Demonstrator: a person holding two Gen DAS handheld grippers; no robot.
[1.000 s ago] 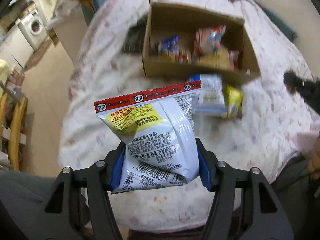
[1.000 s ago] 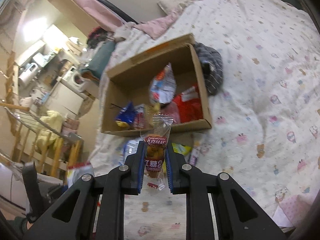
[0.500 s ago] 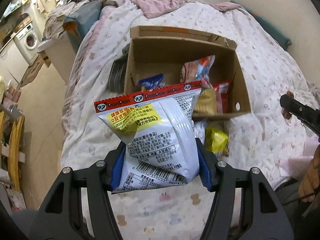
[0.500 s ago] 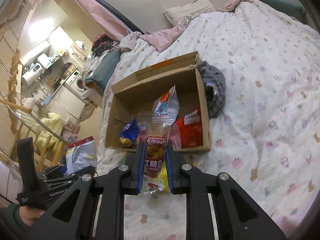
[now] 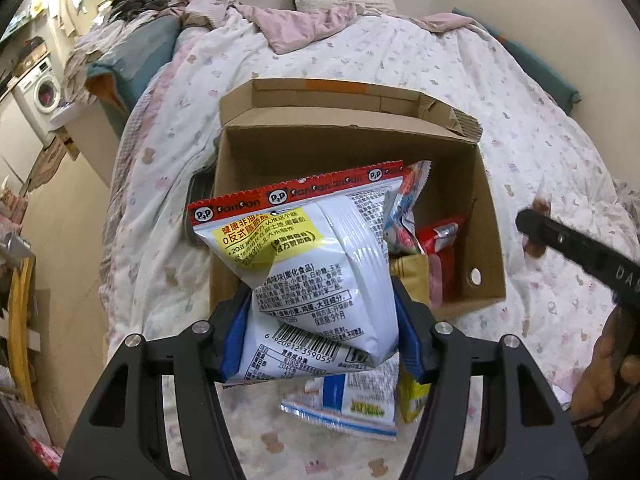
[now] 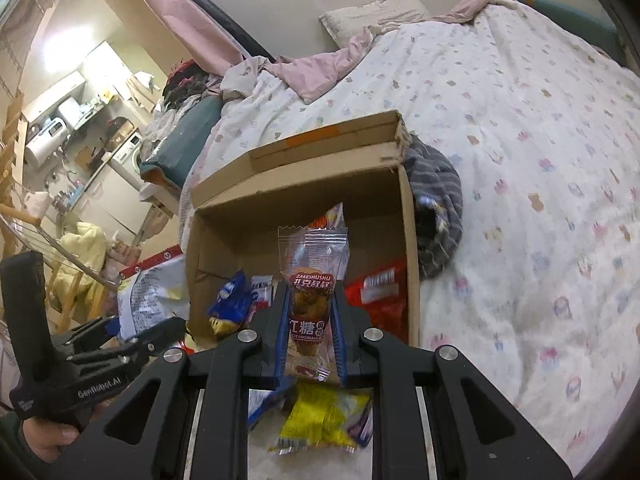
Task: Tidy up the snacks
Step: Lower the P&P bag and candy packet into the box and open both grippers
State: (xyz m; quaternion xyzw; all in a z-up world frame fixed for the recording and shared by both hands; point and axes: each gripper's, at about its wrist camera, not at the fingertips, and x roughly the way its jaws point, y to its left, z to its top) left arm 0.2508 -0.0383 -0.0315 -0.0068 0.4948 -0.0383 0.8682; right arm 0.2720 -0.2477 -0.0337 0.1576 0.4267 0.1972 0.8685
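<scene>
Left gripper (image 5: 320, 340) clamped on a white snack bag (image 5: 316, 280), right gripper (image 6: 310, 328) clamped on a small wrapped snack (image 6: 311, 300), both held near the open cardboard box (image 5: 484, 216) on the bed (image 5: 520, 120), loose packets (image 5: 352, 408) just before it

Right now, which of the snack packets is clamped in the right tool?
The small clear-topped packet with the red label, upright between the right tool fingers. The big white bag with the red strip is in the left tool.

White snack bag (image 5: 316, 272) with red top strip, brown cardboard box (image 5: 486, 216), white pastel-printed quilt (image 6: 520, 128)
</scene>
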